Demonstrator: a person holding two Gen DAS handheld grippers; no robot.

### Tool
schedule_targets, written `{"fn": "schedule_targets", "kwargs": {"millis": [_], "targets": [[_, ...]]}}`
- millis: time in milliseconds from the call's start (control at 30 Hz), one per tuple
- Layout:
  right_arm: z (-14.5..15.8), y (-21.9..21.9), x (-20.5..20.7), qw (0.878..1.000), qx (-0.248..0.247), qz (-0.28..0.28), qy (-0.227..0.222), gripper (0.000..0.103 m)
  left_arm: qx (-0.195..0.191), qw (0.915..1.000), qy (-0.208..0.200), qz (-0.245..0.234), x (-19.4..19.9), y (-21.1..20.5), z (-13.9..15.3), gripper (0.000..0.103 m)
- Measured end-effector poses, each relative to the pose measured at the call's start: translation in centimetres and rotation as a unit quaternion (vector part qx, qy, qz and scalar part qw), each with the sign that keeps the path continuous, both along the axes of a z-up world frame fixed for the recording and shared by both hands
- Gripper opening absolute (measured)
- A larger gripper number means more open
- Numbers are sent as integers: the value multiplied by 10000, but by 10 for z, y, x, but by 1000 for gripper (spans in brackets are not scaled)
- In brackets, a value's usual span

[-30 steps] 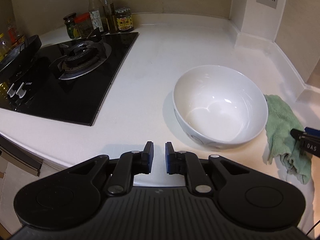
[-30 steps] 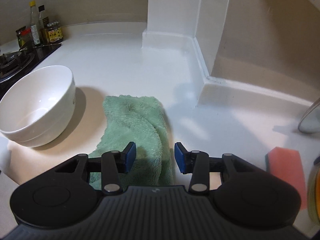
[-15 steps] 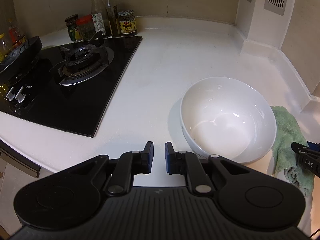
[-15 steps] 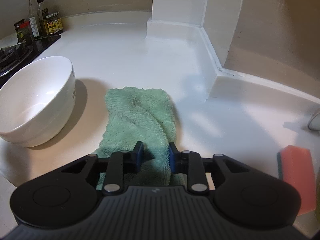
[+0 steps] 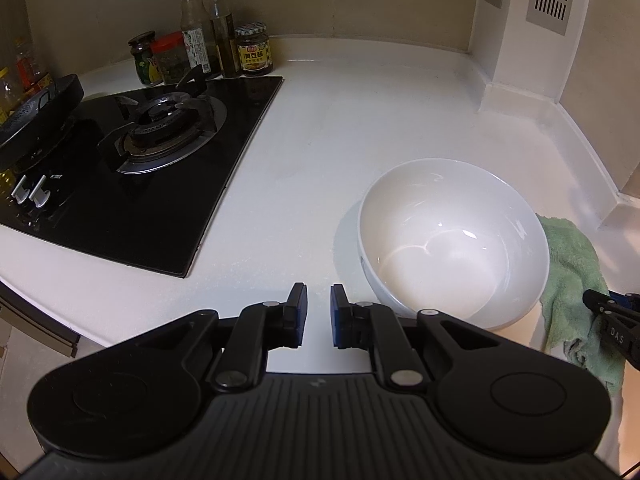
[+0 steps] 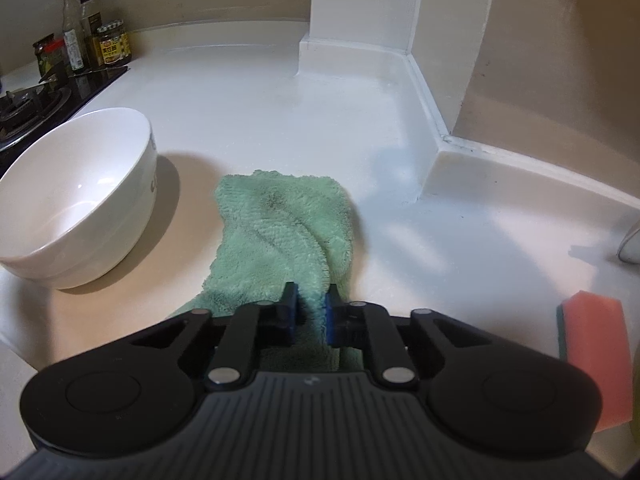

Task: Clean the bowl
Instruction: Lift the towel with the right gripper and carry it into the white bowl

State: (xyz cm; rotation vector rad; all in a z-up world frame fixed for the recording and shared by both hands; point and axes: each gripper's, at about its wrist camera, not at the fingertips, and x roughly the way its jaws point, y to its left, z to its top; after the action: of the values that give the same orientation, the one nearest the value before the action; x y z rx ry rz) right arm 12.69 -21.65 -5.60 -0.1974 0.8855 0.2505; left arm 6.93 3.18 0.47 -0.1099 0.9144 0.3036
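Observation:
A white bowl [image 5: 452, 240] stands upright on the white counter, also seen at the left of the right wrist view [image 6: 80, 196]. A green cloth [image 6: 284, 228] lies just right of the bowl; it shows in the left wrist view [image 5: 572, 280] too. My right gripper [image 6: 311, 306] is shut on the near end of the green cloth. My left gripper [image 5: 318, 308] is nearly closed and empty, above the counter just left of the bowl's near side.
A black gas hob [image 5: 132, 168] lies to the left, with bottles and jars [image 5: 208, 52] behind it. A pink sponge [image 6: 596, 352] lies at the right. A raised white ledge and wall corner [image 6: 436, 136] border the counter at the back right.
My right gripper closed on the near end of the green cloth. My left gripper drew back and up a little, so the bowl sits lower in its view.

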Motion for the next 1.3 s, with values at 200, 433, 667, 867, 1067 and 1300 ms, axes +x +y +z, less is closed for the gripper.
{"fn": "schedule_targets", "kwargs": {"millis": [200, 433, 667, 867, 1067, 1300], "targets": [[18, -1, -20, 9986, 396, 147, -313, 5, 54, 9999, -45, 122, 4, 7, 5, 13], [73, 1, -36, 9896, 797, 542, -1064, 5, -2, 9997, -175, 162, 9, 17, 13, 13], [98, 10, -40, 9847, 956, 597, -1328, 5, -240, 9992, -241, -221, 26, 25, 8, 13], [123, 27, -45, 9797, 988, 568, -1646, 5, -553, 9961, -226, -646, 37, 30, -3, 12], [135, 38, -44, 9760, 1070, 620, -1790, 5, -935, 9913, -224, -900, 42, 35, -7, 13], [132, 51, -36, 9745, 1212, 726, -1743, 6, -1104, 9899, 45, -891, 58, 32, -20, 13]]}}
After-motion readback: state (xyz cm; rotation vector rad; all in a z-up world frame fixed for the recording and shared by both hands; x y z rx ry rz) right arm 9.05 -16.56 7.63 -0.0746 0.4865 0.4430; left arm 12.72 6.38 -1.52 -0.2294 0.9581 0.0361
